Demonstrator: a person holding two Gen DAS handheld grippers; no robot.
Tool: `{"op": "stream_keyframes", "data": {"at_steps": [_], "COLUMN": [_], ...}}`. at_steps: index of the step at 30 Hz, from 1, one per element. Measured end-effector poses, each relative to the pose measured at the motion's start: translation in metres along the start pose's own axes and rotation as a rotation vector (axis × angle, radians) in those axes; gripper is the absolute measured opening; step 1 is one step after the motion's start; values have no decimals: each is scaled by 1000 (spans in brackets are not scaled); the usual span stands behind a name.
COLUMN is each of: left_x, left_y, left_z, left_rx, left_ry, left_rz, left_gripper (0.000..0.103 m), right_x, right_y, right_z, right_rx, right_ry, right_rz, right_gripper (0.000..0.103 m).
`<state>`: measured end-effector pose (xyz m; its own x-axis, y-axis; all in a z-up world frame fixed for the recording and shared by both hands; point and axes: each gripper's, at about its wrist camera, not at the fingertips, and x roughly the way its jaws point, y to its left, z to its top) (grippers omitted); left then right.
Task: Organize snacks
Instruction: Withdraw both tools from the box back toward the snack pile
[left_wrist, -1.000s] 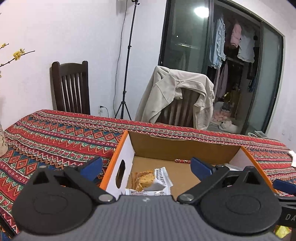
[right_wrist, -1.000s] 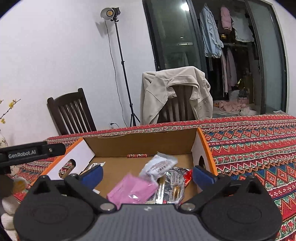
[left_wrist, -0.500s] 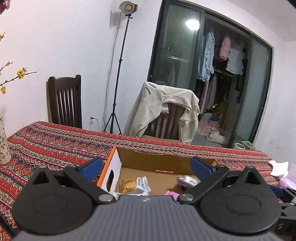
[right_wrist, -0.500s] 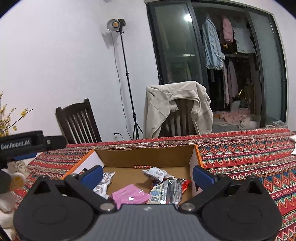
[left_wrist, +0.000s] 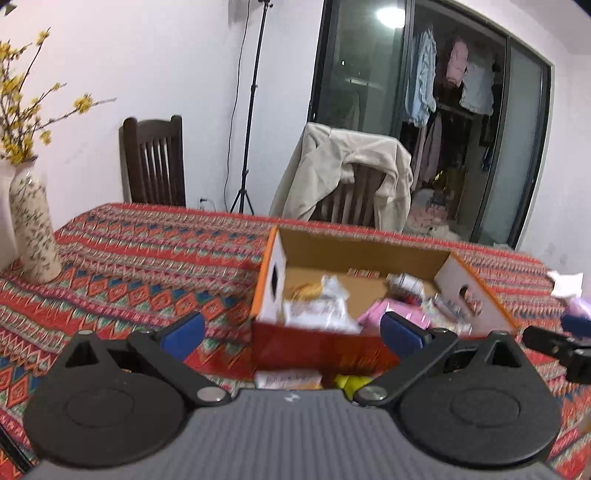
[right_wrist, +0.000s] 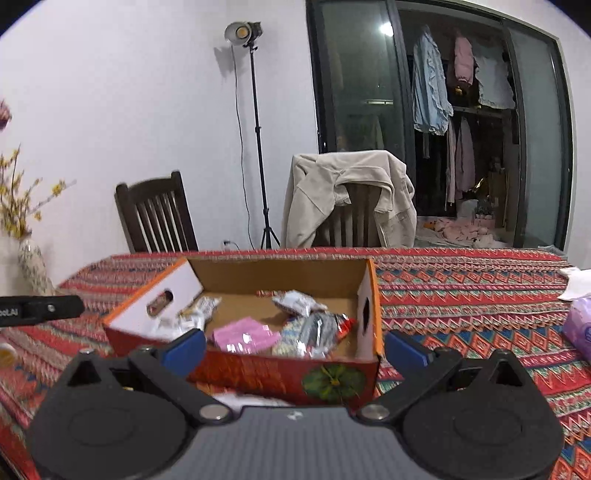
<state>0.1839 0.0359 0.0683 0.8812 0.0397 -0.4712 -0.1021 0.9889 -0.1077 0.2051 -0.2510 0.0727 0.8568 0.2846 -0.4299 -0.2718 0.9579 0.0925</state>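
Left gripper (left_wrist: 291, 332) has its blue-tipped fingers (left_wrist: 184, 330) spread wide, nothing between them, touching nothing. It hangs above the patterned tablecloth (left_wrist: 129, 273), near side of the cardboard box (left_wrist: 354, 254). Right gripper (right_wrist: 293, 347) is just as wide apart and empty, fingers (right_wrist: 404, 349) in front of the box's (right_wrist: 280, 273) red front wall, not touching it. The box sits open on the tablecloth (right_wrist: 461, 291). Snacks lie loose inside: a pink packet (right_wrist: 245, 334), silver wrappers (right_wrist: 317, 328), a white packet (right_wrist: 299, 301), more packets (left_wrist: 317, 306) at the left end. Two more items, a pale packet (left_wrist: 288, 380) and something yellow (left_wrist: 351, 382), lie on the cloth just in front of the box, partly hidden. A vase (left_wrist: 33, 229) with yellow flowers stands far left. A purple pack (right_wrist: 580, 325) lies at the right edge.
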Motion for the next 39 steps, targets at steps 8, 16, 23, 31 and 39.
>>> {"op": "stream_keyframes", "data": {"at_steps": [8,16,23,31,39], "left_x": [-4,-5,-5,-3,-1], "left_y": [13,15,16,24,27], "left_z": [-42,-55,-60,-61,-61], "left_rx": [-6,18,17,-21,-28], "left_ry": [7,-64,-81,-69,-57], "left_rz": [-6,11,5,4,-1], "left_gripper": [103,103,103,103,103], "right_x": [-4,-9,-11,18,47], "right_y": [2,5,6,5,-26], "right_z": [-38,-63,-63,-55,-64], "right_rx": [-43,-36,-41,-83,8], "right_ry": [83,115,128,176,231], "right_rz": [-10,-10,-30,-94,-124], "right_gripper": [103,103,103,103,103]}}
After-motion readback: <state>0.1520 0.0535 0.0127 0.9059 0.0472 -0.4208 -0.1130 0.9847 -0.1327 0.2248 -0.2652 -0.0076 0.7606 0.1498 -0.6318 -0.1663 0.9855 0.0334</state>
